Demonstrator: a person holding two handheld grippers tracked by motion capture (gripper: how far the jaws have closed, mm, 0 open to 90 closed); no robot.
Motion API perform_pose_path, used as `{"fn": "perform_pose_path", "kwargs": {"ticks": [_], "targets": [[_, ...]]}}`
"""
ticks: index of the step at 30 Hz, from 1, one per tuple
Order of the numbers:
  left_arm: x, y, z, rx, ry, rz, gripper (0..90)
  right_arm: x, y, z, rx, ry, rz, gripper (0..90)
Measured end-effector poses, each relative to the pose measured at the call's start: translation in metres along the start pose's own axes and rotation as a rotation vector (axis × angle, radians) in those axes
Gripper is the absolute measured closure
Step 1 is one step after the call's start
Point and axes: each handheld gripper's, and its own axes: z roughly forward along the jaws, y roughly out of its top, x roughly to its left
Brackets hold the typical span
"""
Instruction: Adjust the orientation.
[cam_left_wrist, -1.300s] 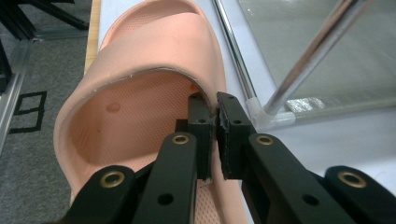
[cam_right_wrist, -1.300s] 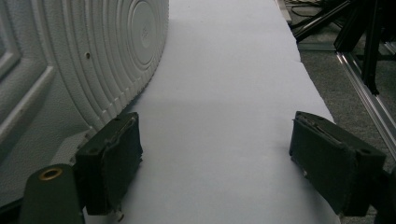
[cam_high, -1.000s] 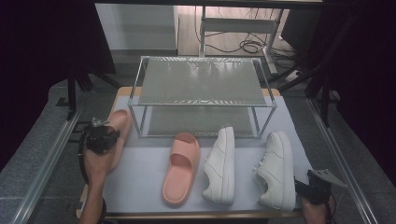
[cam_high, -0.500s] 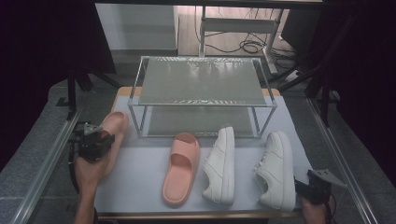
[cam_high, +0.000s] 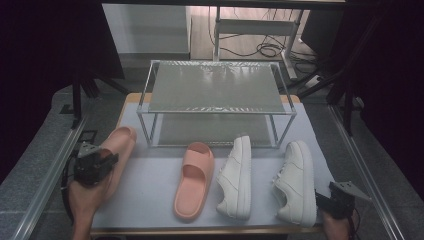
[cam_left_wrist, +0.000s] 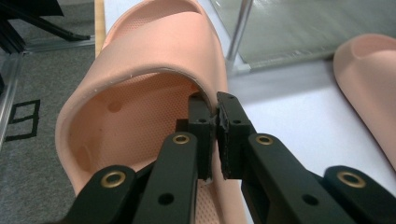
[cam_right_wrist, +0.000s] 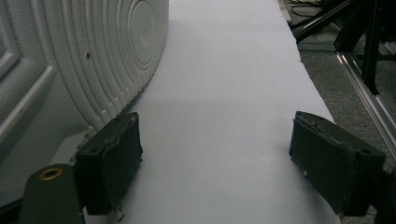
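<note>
The salmon-pink moulded foam slide sandal (cam_high: 116, 152) lies at the left edge of the pale-covered surface (cam_high: 150, 195), near the two-tier wire shoe rack (cam_high: 215, 100). The left tool (cam_left_wrist: 212, 116) pinches its upper strap rim, jaws nearly closed. It looks light, springy, slightly grippy; a strap-edge hold should suit. The right tool (cam_right_wrist: 215, 158) gapes wide beside a white sneaker's sole (cam_right_wrist: 93, 51).

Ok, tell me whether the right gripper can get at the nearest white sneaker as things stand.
Probably yes. The right gripper is open and empty, right beside the sneaker, whose sole faces it with only bare mat between.
</note>
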Motion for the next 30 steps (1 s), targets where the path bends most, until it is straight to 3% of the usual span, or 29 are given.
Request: {"fn": "perform_pose_path", "kwargs": {"ticks": [8,16,30], "targets": [[-0.008,-0.013,-0.014,-0.009,-0.02,0.016,85.2,0.0,0.0,0.0,0.0,0.0,0.001,16.9],[-0.028,-0.021,-0.027,-0.022,-0.067,0.052,85.2,0.0,0.0,0.0,0.0,0.0,0.0,16.9],[-0.06,-0.021,-0.026,-0.03,-0.134,0.113,85.2,0.0,0.0,0.0,0.0,0.0,0.001,16.9]]}}
